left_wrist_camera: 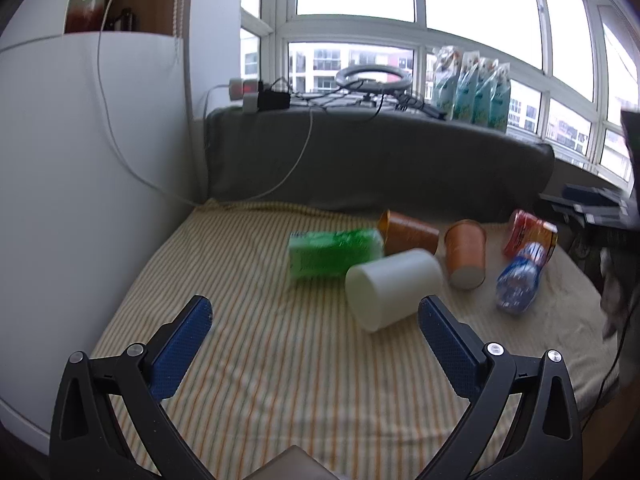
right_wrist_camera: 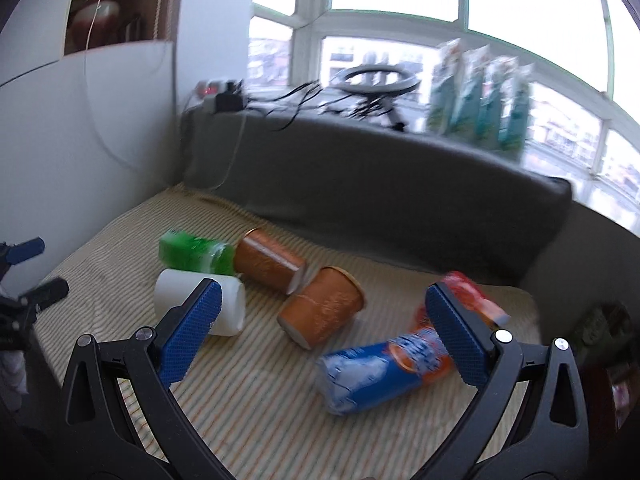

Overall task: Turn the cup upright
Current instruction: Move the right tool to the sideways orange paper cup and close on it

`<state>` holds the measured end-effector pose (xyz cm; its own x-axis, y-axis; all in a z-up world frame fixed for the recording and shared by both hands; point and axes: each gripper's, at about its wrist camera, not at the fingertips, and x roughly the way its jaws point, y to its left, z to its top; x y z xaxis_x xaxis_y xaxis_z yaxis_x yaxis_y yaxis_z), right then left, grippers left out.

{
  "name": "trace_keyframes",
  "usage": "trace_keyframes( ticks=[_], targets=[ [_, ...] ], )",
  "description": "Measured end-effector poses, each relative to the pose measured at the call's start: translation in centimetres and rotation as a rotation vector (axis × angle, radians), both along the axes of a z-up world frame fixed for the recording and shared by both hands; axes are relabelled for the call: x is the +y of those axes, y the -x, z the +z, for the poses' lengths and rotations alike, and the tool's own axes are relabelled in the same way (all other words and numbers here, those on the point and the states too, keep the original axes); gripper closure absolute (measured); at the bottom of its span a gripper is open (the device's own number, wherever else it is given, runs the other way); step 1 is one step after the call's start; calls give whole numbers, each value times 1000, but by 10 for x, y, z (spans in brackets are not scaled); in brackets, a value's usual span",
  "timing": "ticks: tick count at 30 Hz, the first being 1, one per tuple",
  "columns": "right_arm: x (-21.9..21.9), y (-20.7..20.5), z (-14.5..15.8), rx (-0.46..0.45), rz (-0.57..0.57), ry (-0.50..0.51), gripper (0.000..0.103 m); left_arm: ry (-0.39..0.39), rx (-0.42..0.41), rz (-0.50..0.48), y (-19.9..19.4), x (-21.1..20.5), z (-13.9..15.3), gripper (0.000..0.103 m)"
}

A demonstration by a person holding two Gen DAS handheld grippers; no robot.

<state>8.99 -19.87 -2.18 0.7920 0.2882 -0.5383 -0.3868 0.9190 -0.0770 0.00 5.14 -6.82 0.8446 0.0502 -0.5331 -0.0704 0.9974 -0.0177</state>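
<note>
A plain white plastic cup (left_wrist_camera: 394,294) lies on its side near the middle of the striped yellow cloth on the bed (left_wrist_camera: 248,360). That is why it needs turning up. The left tool (left_wrist_camera: 316,342) is opened wide and holds nothing, with the cup just ahead of its right finger. The right tool (right_wrist_camera: 324,336) is wide and empty too, above a blue crinkly snack bag (right_wrist_camera: 380,372). Two brown paper cups (left_wrist_camera: 464,254) also lie tipped over behind.

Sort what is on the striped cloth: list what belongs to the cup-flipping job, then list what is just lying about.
For the job:
white cup, on its side
brown cup by the green pack, on its side
brown cup further right, on its side
left tongs, open
right tongs, open

Lying about:
green pack
blue bottle
red packet
striped cloth
</note>
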Motion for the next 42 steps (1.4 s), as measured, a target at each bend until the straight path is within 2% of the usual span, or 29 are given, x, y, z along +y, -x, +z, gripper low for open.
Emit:
trace_keyframes(
  ticks=[2,11,15,21,27,35,38,42],
  targets=[
    [7,-11,-1,21,41,0,0,11,17,12,2,6,-6,1],
    [54,-67,-13,127,223,129,0,114,113,64,1,32,-36,1],
    [79,-93,-33,191,303,220,0,118,145,72,0,34,-46,1],
    [110,-132,-59,273,352,323,0,133,175,94,-3,41,-55,1],
    [126,-165,-76,360,421,363,3,142,183,120,-7,49,-59,1],
    [147,-180,-94,420,527,449,5,158,191,130,-11,54,-61,1],
    [153,-182,-102,441,548,489,11,162,196,131,-12,55,-62,1],
    [164,-187,-115,446,557,541,12,164,207,130,-14,56,-64,1]
  ],
)
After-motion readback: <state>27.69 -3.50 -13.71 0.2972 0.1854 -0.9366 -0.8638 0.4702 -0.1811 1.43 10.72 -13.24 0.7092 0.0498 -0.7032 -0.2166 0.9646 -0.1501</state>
